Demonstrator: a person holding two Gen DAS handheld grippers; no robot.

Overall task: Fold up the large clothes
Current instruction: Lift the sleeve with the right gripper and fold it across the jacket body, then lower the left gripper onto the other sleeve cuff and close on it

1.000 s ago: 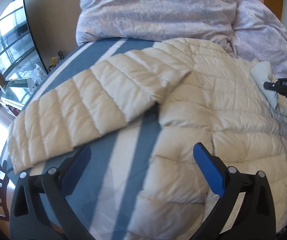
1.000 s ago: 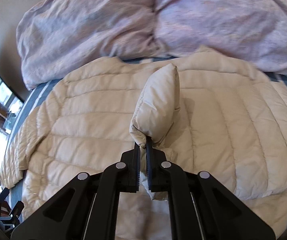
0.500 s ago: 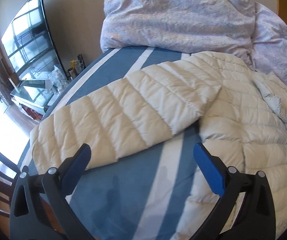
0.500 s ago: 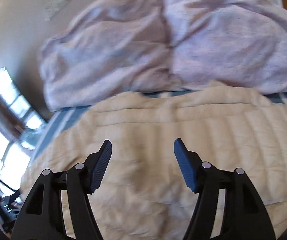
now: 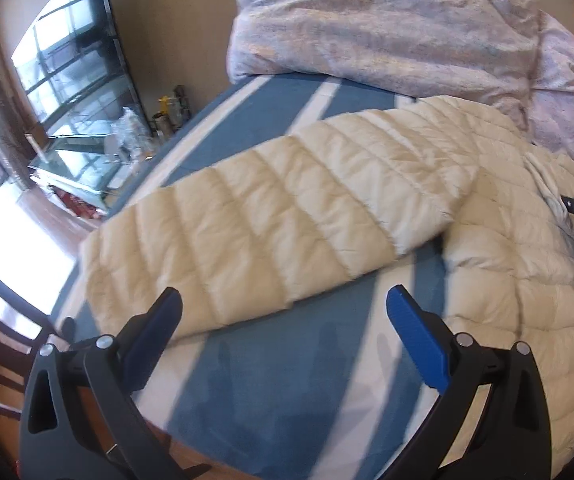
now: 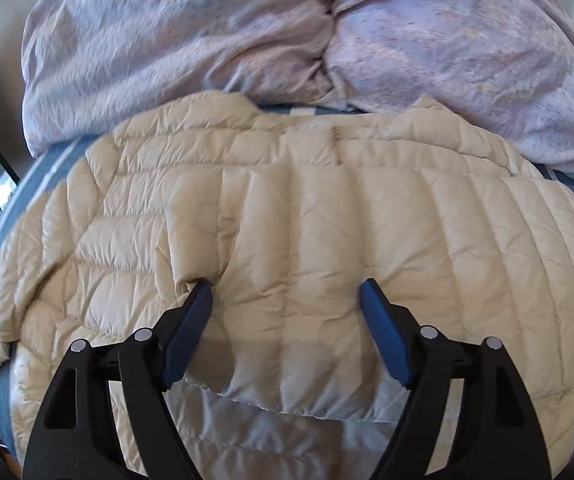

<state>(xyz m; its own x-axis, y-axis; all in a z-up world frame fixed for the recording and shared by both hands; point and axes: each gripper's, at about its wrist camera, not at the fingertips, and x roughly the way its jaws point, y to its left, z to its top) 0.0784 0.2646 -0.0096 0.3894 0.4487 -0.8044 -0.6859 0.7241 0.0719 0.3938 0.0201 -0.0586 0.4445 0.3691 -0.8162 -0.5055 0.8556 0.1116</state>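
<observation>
Left wrist view: the cream jacket is spread on the striped bed, its sleeve stretched sideways. The left gripper is held with fingers wide apart and empty; the right gripper is opening over the folded sleeve, nothing pinched. The slippery padding may spring back unfolded. The rumpled duvet crowds the collar.

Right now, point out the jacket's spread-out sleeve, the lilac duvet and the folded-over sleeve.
spread-out sleeve (image 5: 271, 232), left wrist view, mid-sleeve quilting.
lilac duvet (image 6: 175, 36), right wrist view, left heap.
folded-over sleeve (image 6: 327, 280), right wrist view, its middle, on the jacket body.
</observation>
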